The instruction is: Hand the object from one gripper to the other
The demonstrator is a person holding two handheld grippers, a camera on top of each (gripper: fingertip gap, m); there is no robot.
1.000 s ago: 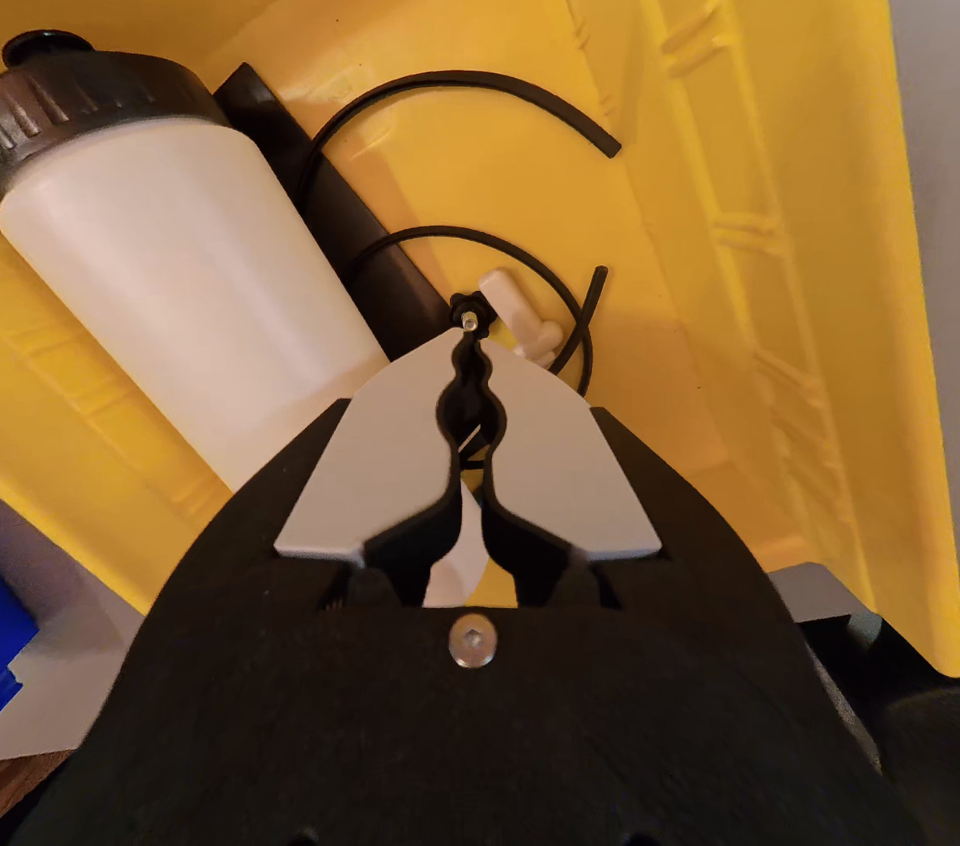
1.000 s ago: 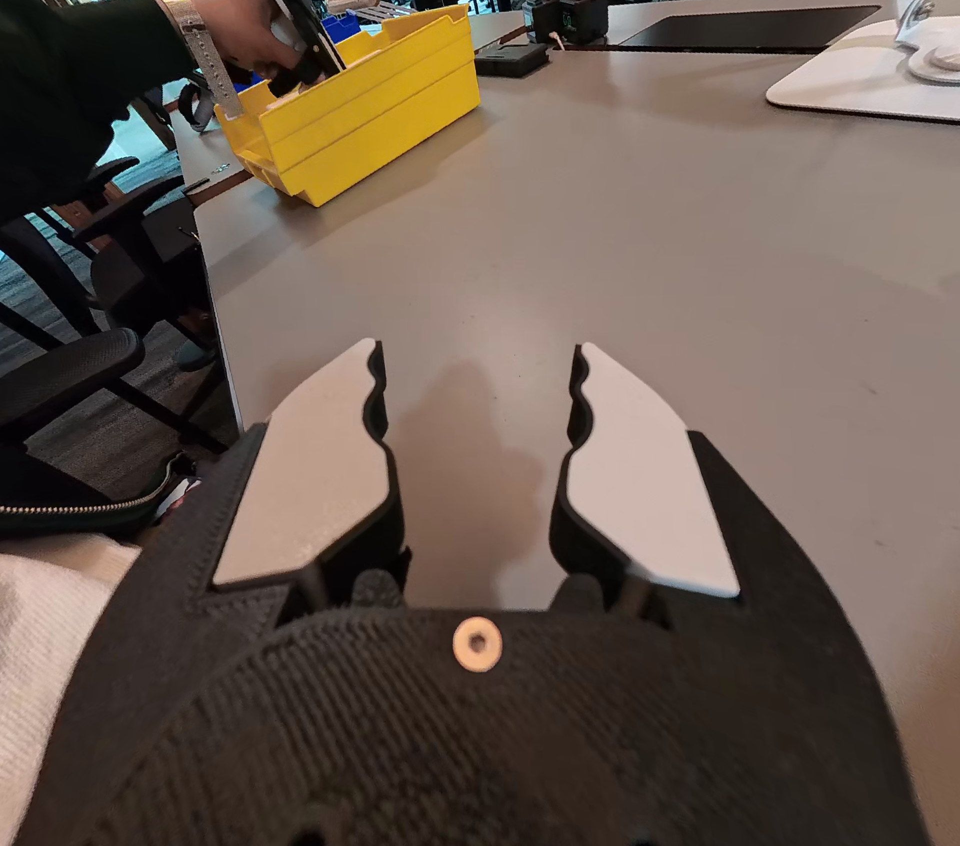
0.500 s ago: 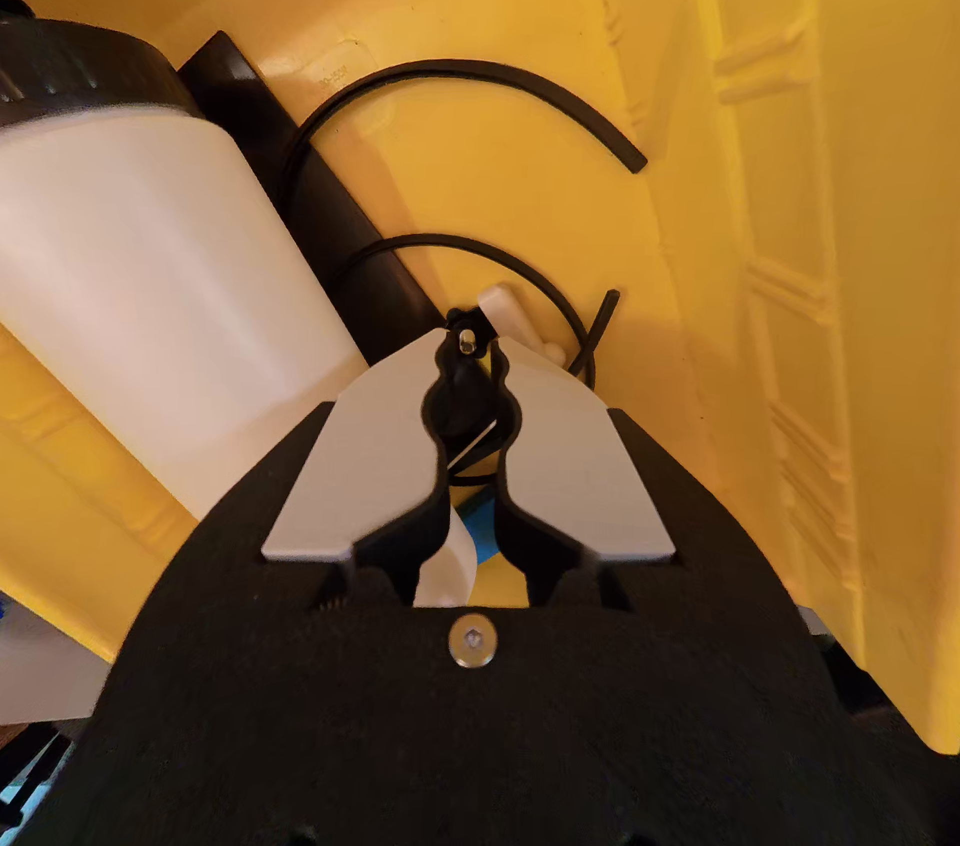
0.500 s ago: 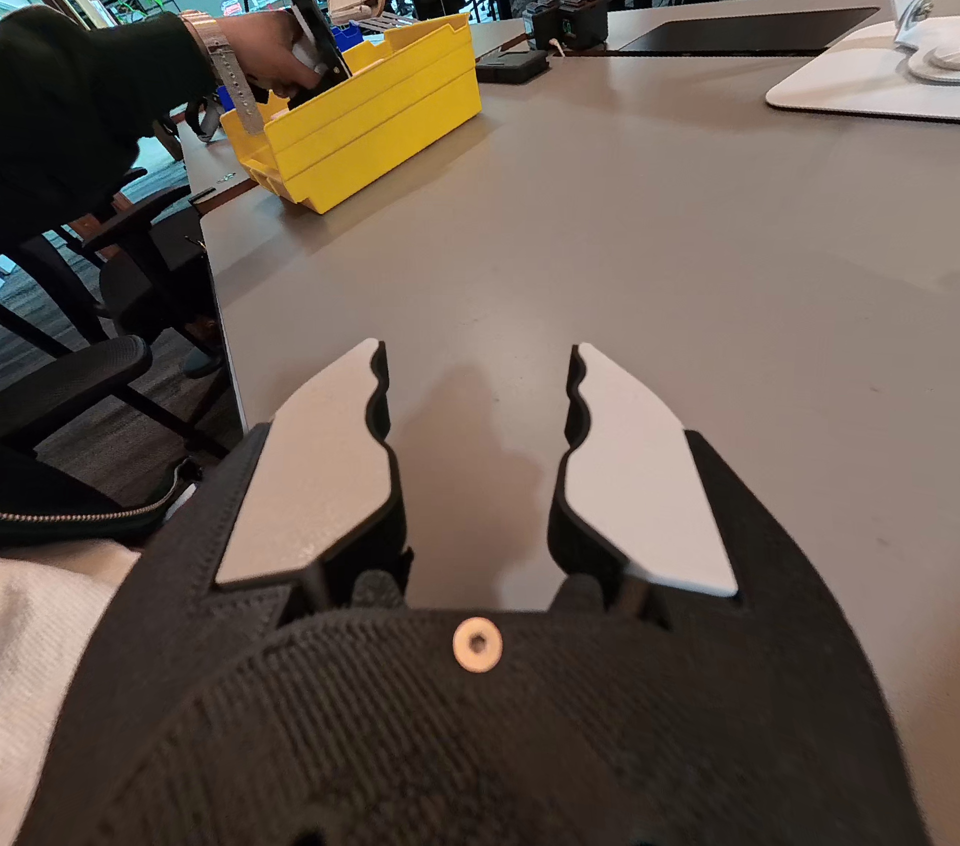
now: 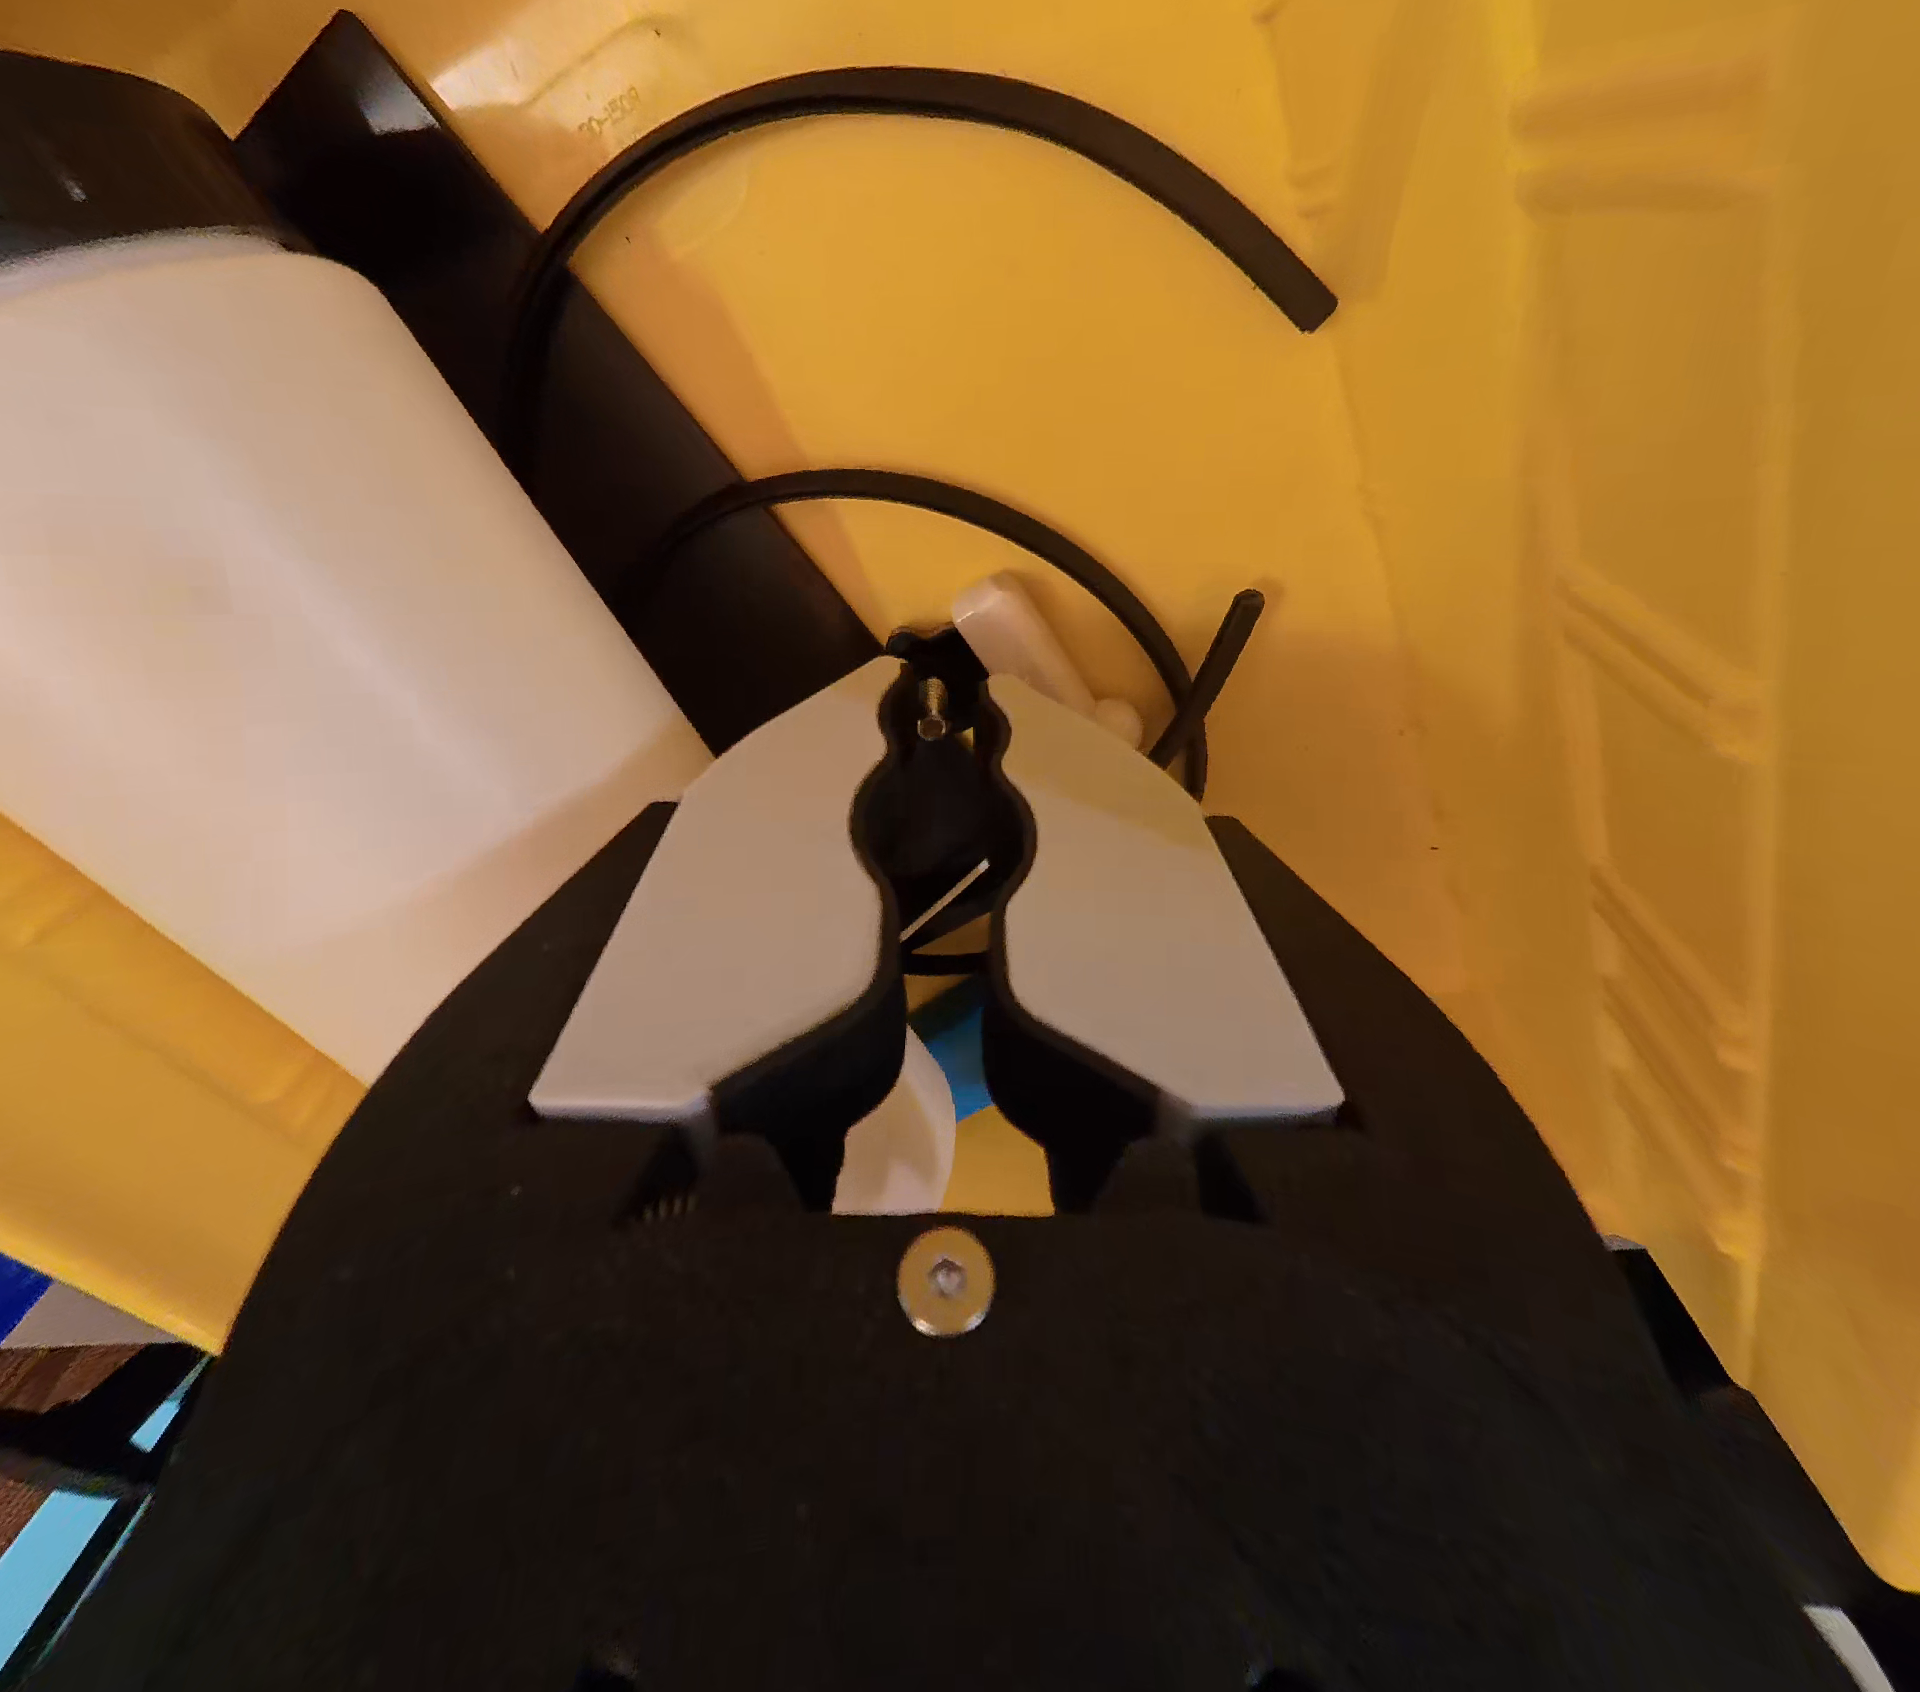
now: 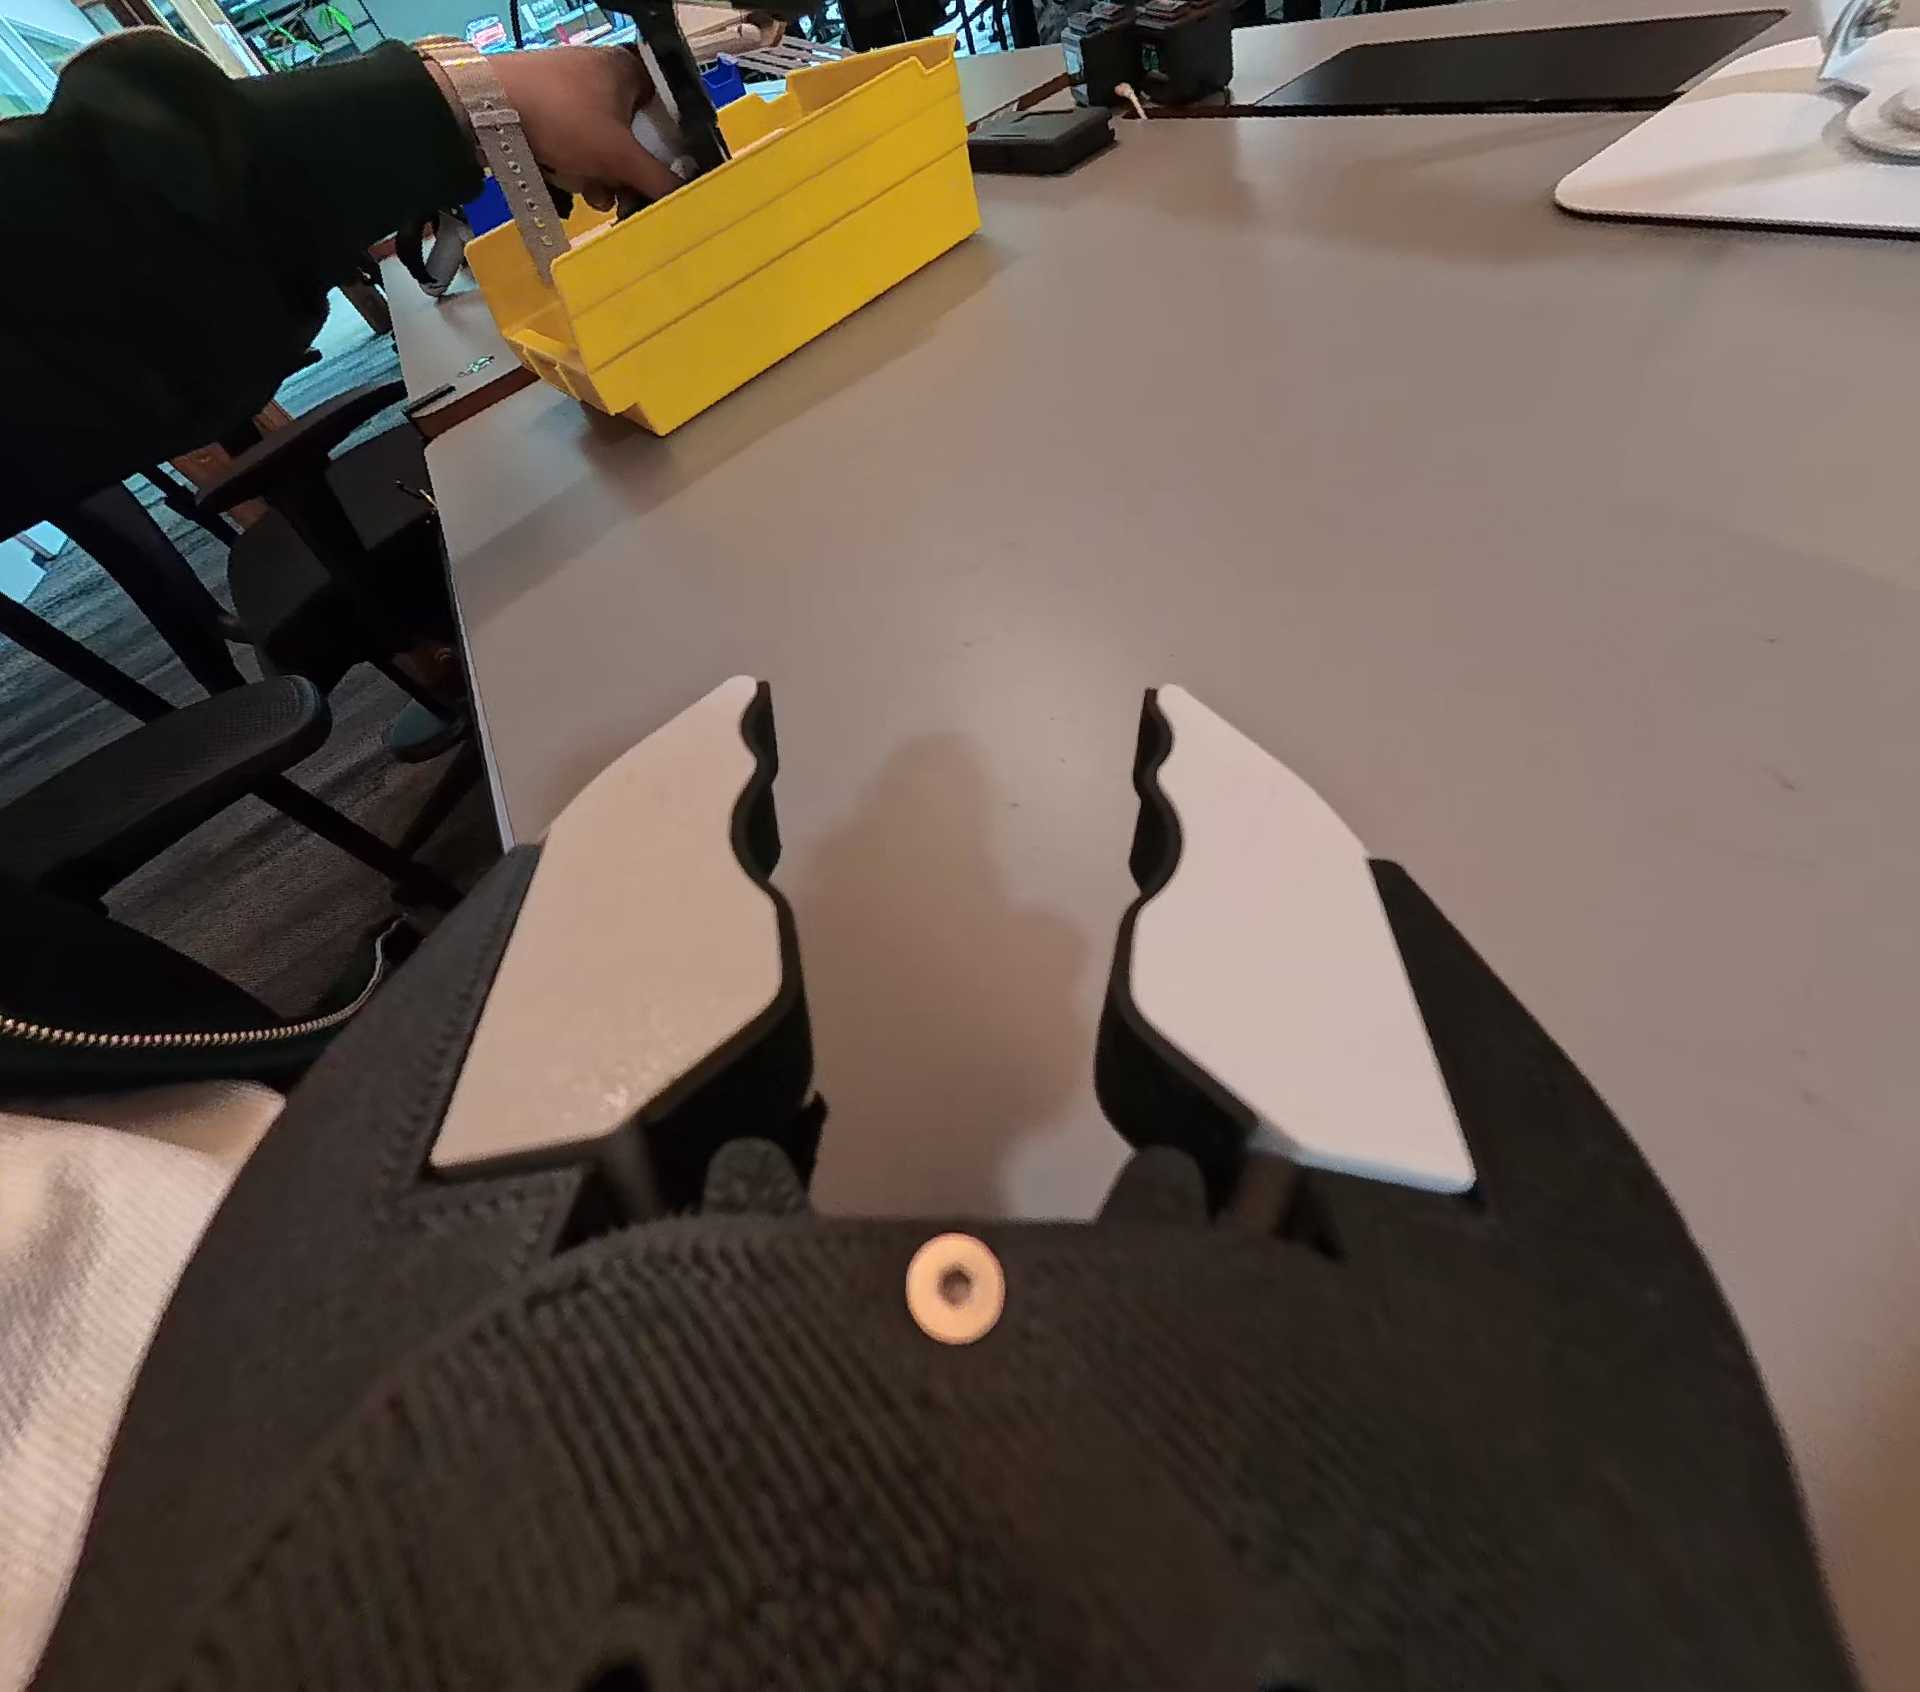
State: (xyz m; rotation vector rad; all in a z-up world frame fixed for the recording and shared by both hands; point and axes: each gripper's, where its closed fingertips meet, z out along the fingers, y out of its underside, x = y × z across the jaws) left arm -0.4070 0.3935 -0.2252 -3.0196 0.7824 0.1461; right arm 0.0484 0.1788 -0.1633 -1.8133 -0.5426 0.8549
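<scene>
Left gripper jaws were closed on a small black knobbed part inside the yellow bin; right gripper jaws were held open over the table. Handover was not yet begun.

Both grippers alike: black textured 3D-printed bodies, ribbed print lines on right gripper. Pale grey flat plates atop jaws, wavy black inner edges. Silver hex screw at centre of left gripper; pale washer-style screw on right. Dark sleeve, grey perforated watch strap, white knit fabric w/ zip above.
</scene>
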